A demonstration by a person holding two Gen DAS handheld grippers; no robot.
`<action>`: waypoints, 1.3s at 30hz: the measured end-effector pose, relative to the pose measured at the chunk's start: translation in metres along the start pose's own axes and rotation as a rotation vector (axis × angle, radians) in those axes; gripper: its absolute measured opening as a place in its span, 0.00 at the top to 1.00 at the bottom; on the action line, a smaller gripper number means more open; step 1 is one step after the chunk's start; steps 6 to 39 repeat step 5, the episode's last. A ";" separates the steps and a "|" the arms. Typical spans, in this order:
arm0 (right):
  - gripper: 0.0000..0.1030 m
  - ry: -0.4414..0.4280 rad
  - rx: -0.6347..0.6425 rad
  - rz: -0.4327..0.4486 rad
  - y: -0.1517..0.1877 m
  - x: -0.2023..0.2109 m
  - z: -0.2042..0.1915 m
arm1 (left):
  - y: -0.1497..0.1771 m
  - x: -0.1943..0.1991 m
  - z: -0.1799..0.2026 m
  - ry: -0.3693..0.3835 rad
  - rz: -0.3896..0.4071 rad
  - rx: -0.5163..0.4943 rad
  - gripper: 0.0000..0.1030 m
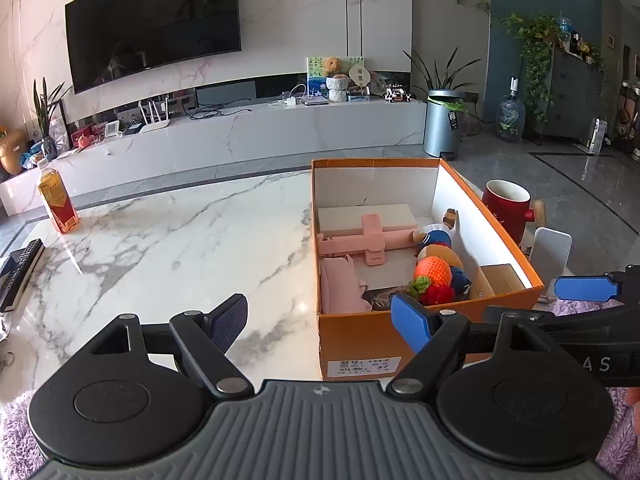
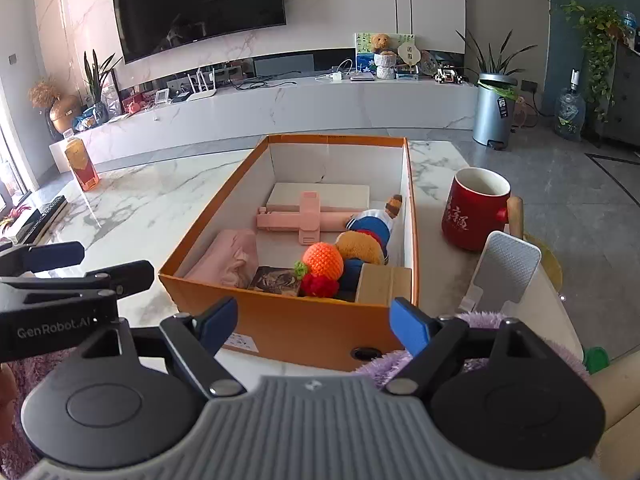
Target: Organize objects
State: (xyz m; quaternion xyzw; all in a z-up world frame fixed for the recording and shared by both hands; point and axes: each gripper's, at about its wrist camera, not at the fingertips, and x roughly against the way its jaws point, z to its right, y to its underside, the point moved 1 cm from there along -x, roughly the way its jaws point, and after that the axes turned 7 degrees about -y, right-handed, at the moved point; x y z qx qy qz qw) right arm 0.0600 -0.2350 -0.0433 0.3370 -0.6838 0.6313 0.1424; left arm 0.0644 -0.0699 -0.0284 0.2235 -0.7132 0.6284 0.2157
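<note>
While both grippers hang back at the near edge of the marble table point(image 1: 168, 240), the orange box point(image 2: 304, 332) is the thing to steer by, sitting open-topped in front of them. The left gripper point(image 1: 320, 320) has its fingers spread wide with nothing between them, lined up with the box's near left corner. The right gripper point(image 2: 314, 320) is spread just as wide and empty too, facing the box's near wall.

Inside the box: a pink phone holder point(image 2: 308, 220) lies across the middle, partly over a flat white case point(image 2: 340, 196) at the far end. A folded pink cloth point(image 2: 236, 258) fills the near left corner, with a small dark card point(image 2: 276, 280) beside it. An orange crochet fruit point(image 2: 323, 261) and a red one point(image 2: 320, 286) sit against a plush toy point(image 2: 366, 240) along the right wall, and a tan cardboard box point(image 2: 382, 284) is in the near right corner.

Right of the box stand a red mug point(image 2: 474, 212) and, nearer, a white phone stand point(image 2: 504, 272). Well off to the box's left is a drink bottle point(image 2: 82, 164).
</note>
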 end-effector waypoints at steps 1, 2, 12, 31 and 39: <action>0.18 -0.002 0.003 -0.004 0.001 -0.001 -0.001 | 0.000 0.000 0.000 -0.003 0.000 0.000 0.09; 0.18 -0.004 0.006 -0.007 0.002 -0.001 -0.001 | 0.000 0.000 0.000 -0.005 -0.001 -0.001 0.09; 0.18 -0.009 0.010 -0.015 0.003 -0.003 -0.002 | 0.000 0.001 -0.001 -0.002 -0.003 0.005 0.09; 0.18 -0.009 0.010 -0.015 0.003 -0.003 -0.002 | 0.000 0.001 -0.001 -0.002 -0.003 0.005 0.09; 0.18 -0.009 0.010 -0.015 0.003 -0.003 -0.002 | 0.000 0.001 -0.001 -0.002 -0.003 0.005 0.09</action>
